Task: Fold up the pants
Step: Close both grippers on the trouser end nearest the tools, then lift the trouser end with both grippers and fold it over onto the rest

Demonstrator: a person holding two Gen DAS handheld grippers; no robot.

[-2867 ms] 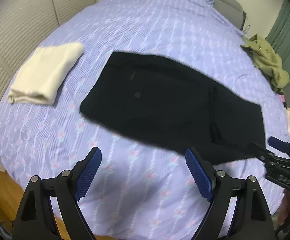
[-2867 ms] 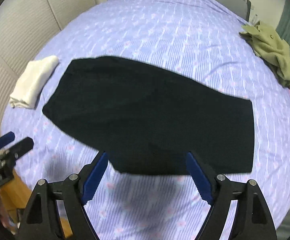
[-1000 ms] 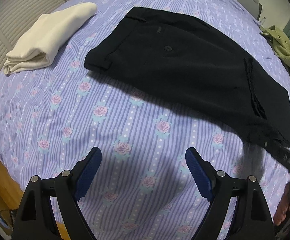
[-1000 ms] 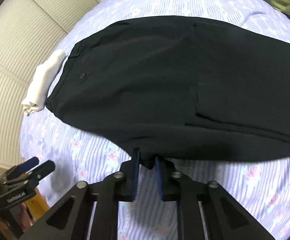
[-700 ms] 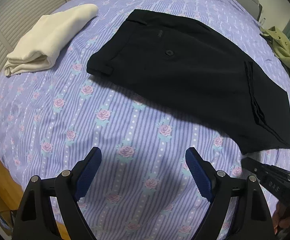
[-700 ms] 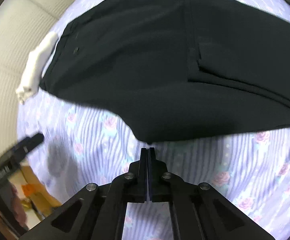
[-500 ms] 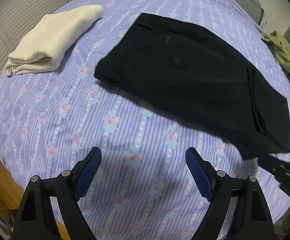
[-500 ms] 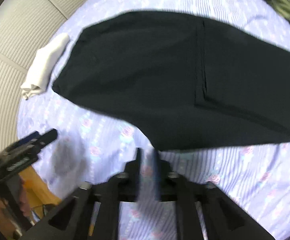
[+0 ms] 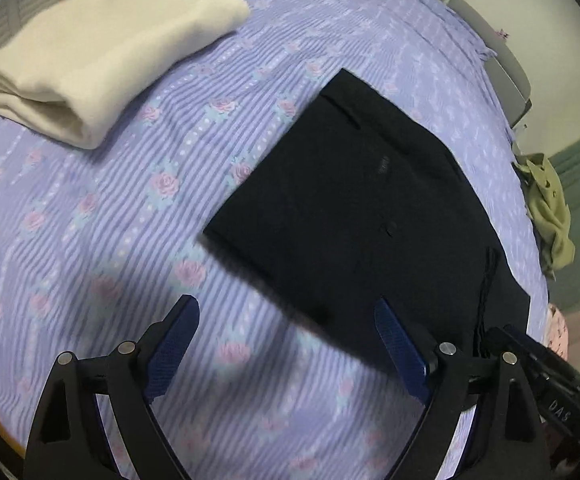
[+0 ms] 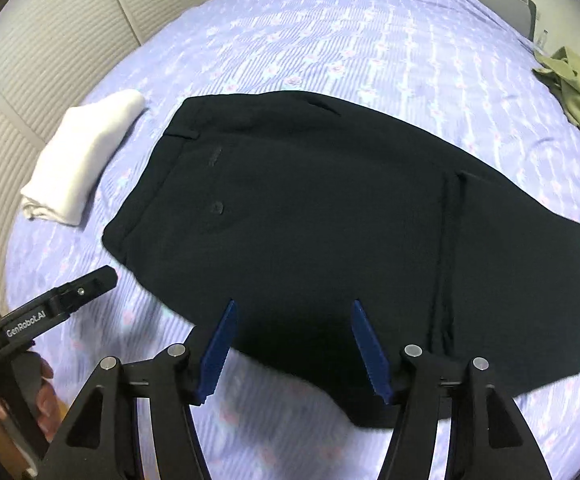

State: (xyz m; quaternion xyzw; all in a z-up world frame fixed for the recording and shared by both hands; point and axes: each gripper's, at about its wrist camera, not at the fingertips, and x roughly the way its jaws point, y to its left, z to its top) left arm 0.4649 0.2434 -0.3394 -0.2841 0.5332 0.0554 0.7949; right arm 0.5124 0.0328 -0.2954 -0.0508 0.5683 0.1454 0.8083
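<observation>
black folded pants (image 10: 330, 220) flat on striped floral bedsheet (image 10: 370, 40); left tongs (image 9: 285, 344) and right tongs (image 10: 292, 344) wide

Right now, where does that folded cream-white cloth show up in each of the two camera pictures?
Left wrist view: folded cream-white cloth fills the upper left.
Right wrist view: it lies smaller, at middle left.
Shared landmark: the black pants, lying to its right on the bed in both.

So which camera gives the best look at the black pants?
The right wrist view: the black pants lie almost whole, waistband and button clear. The left wrist view shows them blurred, partly behind a gripper finger.
</observation>
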